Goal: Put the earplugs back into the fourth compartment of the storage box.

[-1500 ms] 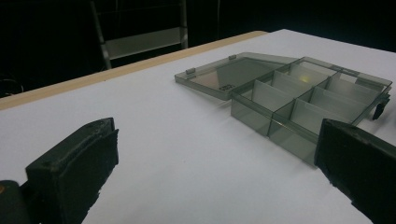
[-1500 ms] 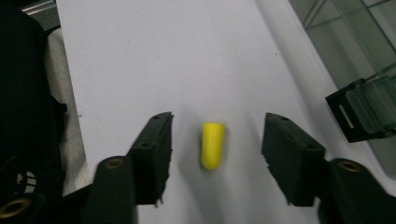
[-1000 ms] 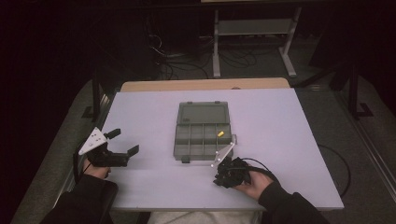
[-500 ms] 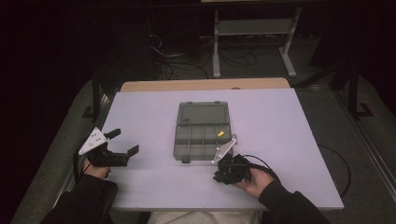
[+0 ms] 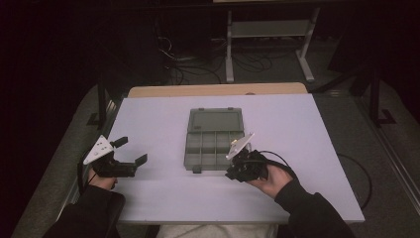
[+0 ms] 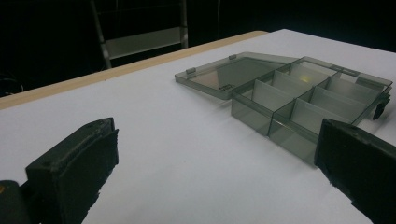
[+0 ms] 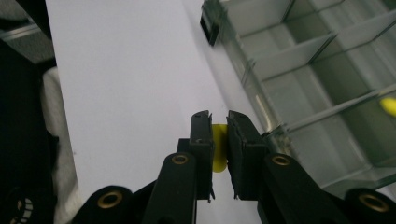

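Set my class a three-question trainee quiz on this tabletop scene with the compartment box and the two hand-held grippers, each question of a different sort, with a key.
1. True or false: the right gripper has its jaws closed on a small yellow piece.
2. Multiple choice: the lid of the compartment box is
A. shut and latched
B. swung open, lying flat on the table
C. lifted away by the left gripper
3. Fill in: apart from the held piece, another yellow piece lies in a ______ of the box.

Key
1. True; the piece sits pinched between the pads.
2. B; the left gripper is open, well to the left of the box.
3. compartment
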`<state>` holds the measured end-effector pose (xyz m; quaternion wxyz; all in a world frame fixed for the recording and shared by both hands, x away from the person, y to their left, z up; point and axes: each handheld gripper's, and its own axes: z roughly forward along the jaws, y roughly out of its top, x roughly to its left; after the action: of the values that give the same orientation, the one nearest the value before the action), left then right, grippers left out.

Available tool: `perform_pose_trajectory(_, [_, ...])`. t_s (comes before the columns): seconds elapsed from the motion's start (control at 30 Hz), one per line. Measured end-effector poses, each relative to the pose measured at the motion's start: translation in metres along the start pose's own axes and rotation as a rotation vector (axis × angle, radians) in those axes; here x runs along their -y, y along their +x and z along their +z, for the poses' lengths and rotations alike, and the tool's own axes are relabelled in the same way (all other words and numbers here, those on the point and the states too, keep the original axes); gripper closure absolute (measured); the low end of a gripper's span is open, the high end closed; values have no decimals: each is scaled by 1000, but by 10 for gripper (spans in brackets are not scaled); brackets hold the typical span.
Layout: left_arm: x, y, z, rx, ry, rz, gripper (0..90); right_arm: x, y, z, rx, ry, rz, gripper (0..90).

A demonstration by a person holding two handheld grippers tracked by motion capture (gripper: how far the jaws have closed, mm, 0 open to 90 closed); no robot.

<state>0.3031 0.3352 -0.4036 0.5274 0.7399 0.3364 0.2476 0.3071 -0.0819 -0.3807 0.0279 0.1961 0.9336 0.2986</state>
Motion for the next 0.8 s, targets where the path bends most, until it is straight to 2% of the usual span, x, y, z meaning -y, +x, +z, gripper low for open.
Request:
perform_pose_trajectory(0.13, [0,0,0,0,0,0,0,-7,-6,-8,10,-17,3,797])
perform_pose_trajectory(0.4, [0,0,0,1,0,0,0,-22,-16,-19,38,-6,-7,798])
perform_pose_trajectory(0.8, [0,0,0,0,-3,-1,0,-34,-39,-24,66,6,19,798])
